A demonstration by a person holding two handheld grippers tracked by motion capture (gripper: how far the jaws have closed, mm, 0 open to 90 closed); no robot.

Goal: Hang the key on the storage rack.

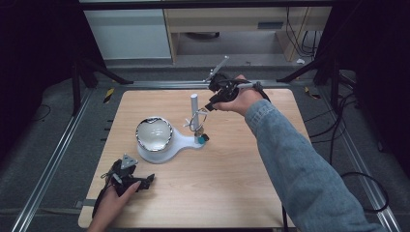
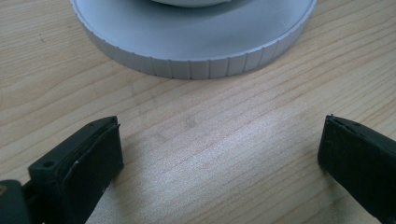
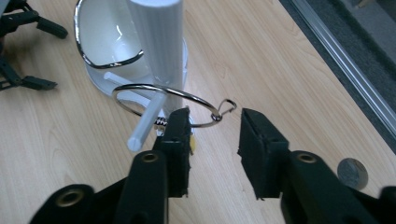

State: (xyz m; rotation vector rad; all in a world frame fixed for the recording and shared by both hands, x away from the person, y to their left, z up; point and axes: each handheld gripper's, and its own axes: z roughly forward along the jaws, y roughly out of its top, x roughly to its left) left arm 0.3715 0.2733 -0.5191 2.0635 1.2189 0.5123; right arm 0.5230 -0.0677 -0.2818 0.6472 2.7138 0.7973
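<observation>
On a pale wooden table (image 1: pixel 232 193) ringed by dark floor and metal rails, the right gripper (image 3: pixel 212 135) hangs spread beside a wire ring (image 3: pixel 154 91) on the white stand (image 1: pixel 167 145), while the left gripper (image 2: pixel 219 154) rests spread near its base.

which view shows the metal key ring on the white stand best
The right gripper view: the key ring hangs on the white stand's peg, just beyond the open right gripper. The high view shows it small and faint. The left gripper view shows the stand's base, not the ring.
</observation>
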